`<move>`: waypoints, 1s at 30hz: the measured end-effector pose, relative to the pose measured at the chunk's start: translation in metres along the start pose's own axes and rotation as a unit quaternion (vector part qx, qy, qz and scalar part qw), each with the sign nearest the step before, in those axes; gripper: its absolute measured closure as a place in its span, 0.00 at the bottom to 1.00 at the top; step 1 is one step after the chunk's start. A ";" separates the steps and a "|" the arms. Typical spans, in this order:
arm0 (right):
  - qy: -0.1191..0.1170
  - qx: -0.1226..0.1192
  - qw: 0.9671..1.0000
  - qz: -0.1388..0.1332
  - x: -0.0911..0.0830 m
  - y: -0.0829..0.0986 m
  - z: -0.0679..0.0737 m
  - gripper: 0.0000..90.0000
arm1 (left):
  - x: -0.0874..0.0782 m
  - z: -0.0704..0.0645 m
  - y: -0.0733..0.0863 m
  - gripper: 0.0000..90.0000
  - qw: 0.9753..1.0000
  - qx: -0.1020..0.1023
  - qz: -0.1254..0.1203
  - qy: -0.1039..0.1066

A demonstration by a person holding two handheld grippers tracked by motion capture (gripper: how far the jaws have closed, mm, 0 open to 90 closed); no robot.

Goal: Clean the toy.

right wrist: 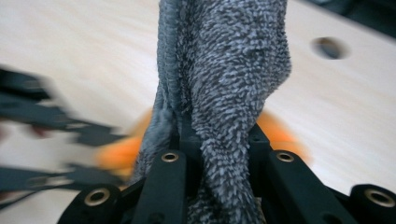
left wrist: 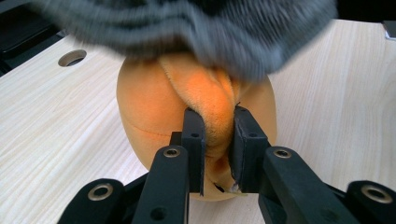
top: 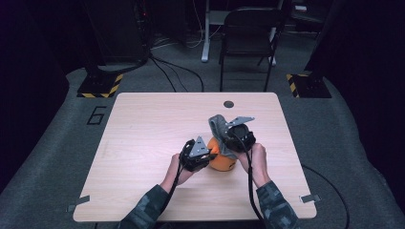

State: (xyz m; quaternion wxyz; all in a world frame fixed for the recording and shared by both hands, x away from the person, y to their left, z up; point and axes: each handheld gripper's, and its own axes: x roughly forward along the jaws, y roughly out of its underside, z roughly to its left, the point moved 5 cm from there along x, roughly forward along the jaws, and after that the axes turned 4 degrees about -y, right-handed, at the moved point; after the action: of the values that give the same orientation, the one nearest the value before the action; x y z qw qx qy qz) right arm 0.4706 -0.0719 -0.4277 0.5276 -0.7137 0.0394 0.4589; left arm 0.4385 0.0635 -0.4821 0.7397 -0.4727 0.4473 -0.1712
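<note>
An orange plush object (top: 222, 161) rests on the wooden table (top: 143, 133) near its front middle. My left gripper (top: 206, 153) is shut on a raised fold of this orange plush (left wrist: 212, 114), the fabric pinched between its jaws. A grey fuzzy cloth (top: 218, 128) hangs over the top of the orange plush. My right gripper (top: 233, 139) is shut on the grey cloth (right wrist: 224, 74), which rises between its jaws and hides most of the orange plush (right wrist: 280, 135) below. The left gripper (right wrist: 42, 135) appears blurred at the left of the right gripper view.
A round cable hole (top: 229, 104) lies in the table near its far edge. A black folding chair (top: 248, 38) stands beyond the table. Yellow-black striped stand bases (top: 100, 86) sit on the floor at both far corners. Bare tabletop lies to the left.
</note>
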 end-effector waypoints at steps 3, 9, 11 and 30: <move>0.022 0.015 1.000 -0.011 -0.002 0.002 -0.013 0.84 | 0.000 0.000 0.000 0.86 1.000 -0.009 0.000 -0.002; 0.040 0.038 0.997 -0.060 -0.032 0.002 -0.038 0.82 | -0.001 0.008 0.002 0.86 0.999 -0.035 0.003 -0.009; 0.054 0.051 0.995 -0.067 -0.045 0.005 -0.052 0.81 | -0.001 0.012 0.003 0.85 0.998 -0.053 0.002 -0.014; 0.062 0.122 0.988 0.078 0.038 0.084 -0.094 0.77 | -0.002 0.051 0.025 0.81 0.983 -0.180 0.013 -0.044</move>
State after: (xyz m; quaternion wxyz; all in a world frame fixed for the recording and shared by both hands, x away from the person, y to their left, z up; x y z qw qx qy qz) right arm 0.5050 -0.1670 -0.5119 0.5704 -0.6655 0.1830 0.4453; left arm 0.4755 0.1055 -0.4946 0.6638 -0.5992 0.4439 -0.0571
